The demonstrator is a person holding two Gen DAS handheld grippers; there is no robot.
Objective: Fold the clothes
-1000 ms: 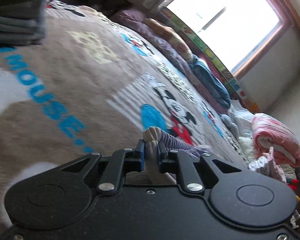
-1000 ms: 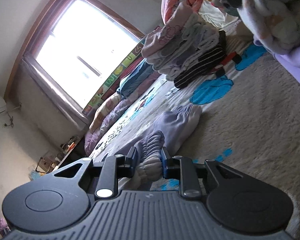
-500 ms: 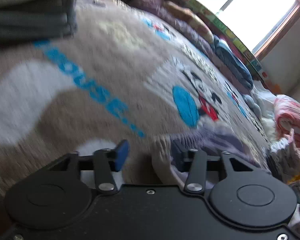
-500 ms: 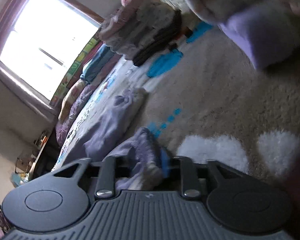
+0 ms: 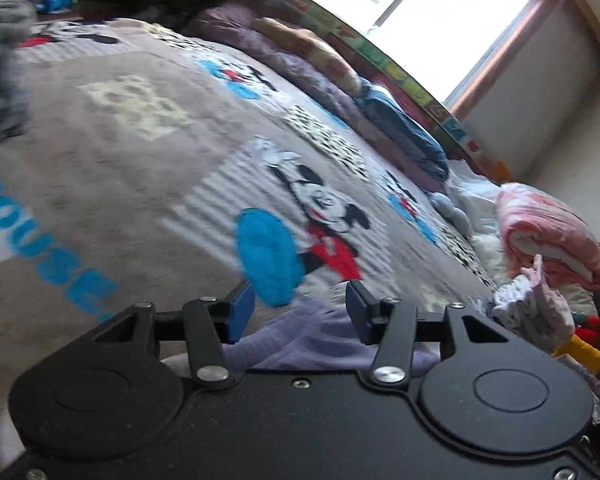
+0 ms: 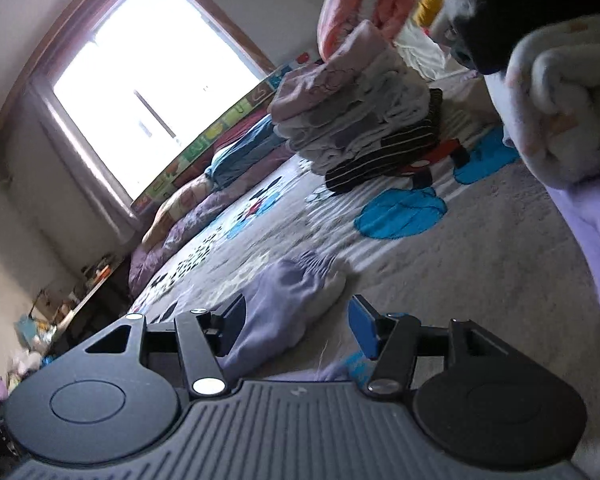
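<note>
Both cuffs have just been let go: the left gripper (image 5: 296, 310) is spread wide with nothing between its jaws, and so is the right gripper (image 6: 296, 326). The lilac garment (image 6: 288, 304) is left lying on the blanket (image 5: 112, 184) near its front edge, just ahead of both grippers. One second earlier each cuff was pinched. A fold is judged laid down; a regrasp is likely needed next.
</note>
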